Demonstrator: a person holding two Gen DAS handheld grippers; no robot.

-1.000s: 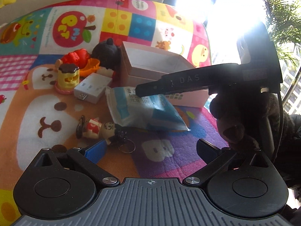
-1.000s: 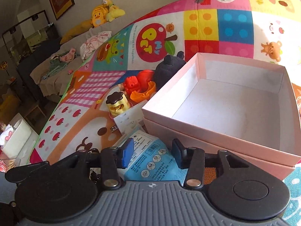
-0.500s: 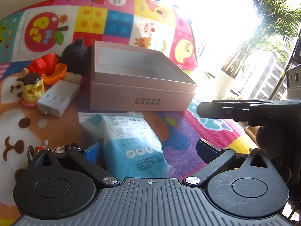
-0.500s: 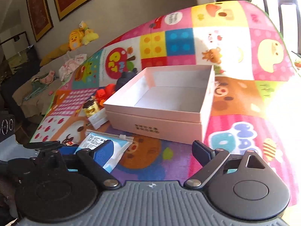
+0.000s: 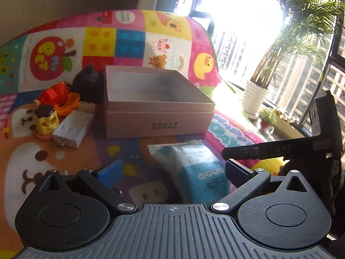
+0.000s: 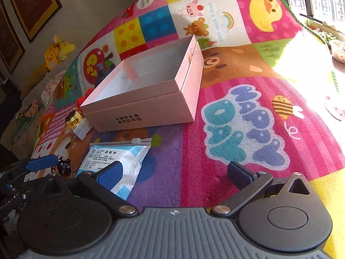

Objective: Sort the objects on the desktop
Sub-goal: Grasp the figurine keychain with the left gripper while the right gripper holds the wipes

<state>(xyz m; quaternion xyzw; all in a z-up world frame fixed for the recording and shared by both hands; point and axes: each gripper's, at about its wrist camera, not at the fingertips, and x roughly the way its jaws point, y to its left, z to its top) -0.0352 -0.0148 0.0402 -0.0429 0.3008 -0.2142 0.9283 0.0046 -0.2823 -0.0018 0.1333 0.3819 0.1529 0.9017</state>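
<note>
An empty pink box stands open on the colourful play mat. In front of it lies a blue and white packet. My left gripper is open, and the packet lies on the mat between its fingers, untouched. My right gripper is opening wide over bare mat with nothing between its jaws; its left finger hangs over the packet's corner. In the left wrist view the right gripper reaches in from the right, beside the packet.
Left of the box sit a white adapter, a yellow toy with a brown top, a red and orange toy and a black plush. A small keychain figure lies by the packet. A potted palm stands at the window.
My right gripper has pulled back from the box and swung right, and its jaws have spread wide. The left wrist view has shifted right, so the keychain figure has dropped out of it.
</note>
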